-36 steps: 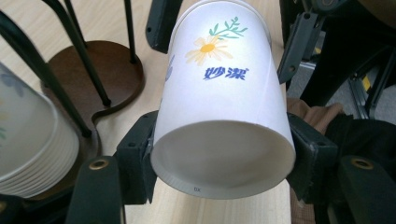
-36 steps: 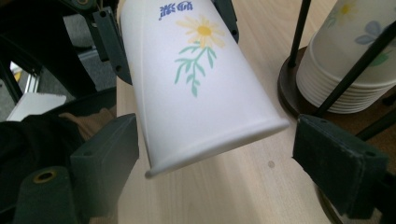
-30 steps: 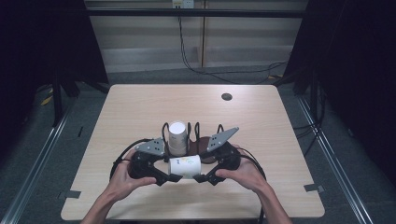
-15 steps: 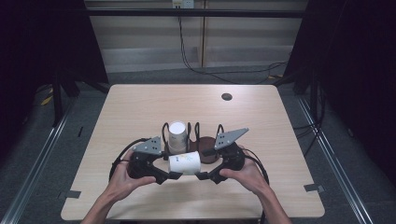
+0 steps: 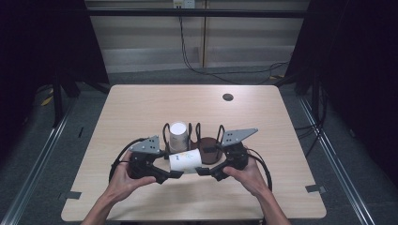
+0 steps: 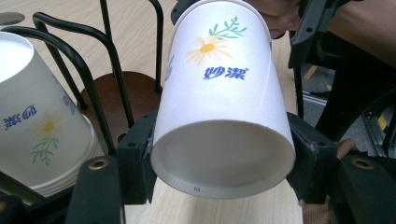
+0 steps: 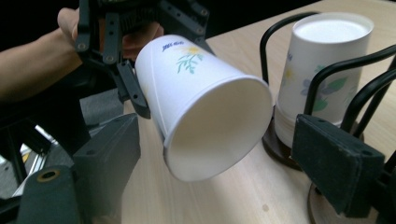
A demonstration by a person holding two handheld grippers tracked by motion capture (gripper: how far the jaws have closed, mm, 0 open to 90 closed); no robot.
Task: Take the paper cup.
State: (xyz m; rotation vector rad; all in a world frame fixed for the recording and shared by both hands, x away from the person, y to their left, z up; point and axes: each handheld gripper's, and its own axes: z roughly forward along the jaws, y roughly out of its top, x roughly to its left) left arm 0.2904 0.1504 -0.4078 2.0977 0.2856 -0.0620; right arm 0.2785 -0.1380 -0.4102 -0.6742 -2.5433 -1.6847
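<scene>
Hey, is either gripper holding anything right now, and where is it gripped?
The left gripper clamps a white flower-printed paper cup lying sideways, jaws on opposite sides near its base. The right gripper stands open around its mouth.

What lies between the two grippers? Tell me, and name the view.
A paper cup lying on its side, seen in the high view between the left gripper and the right gripper. The left gripper clamps it.

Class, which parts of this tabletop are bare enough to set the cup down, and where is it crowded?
Free: the wide light wooden table between the black wire cup rack and the far edge, and both side strips. Crowded: the near middle, where both tools meet around the white flower-printed paper cup.
</scene>
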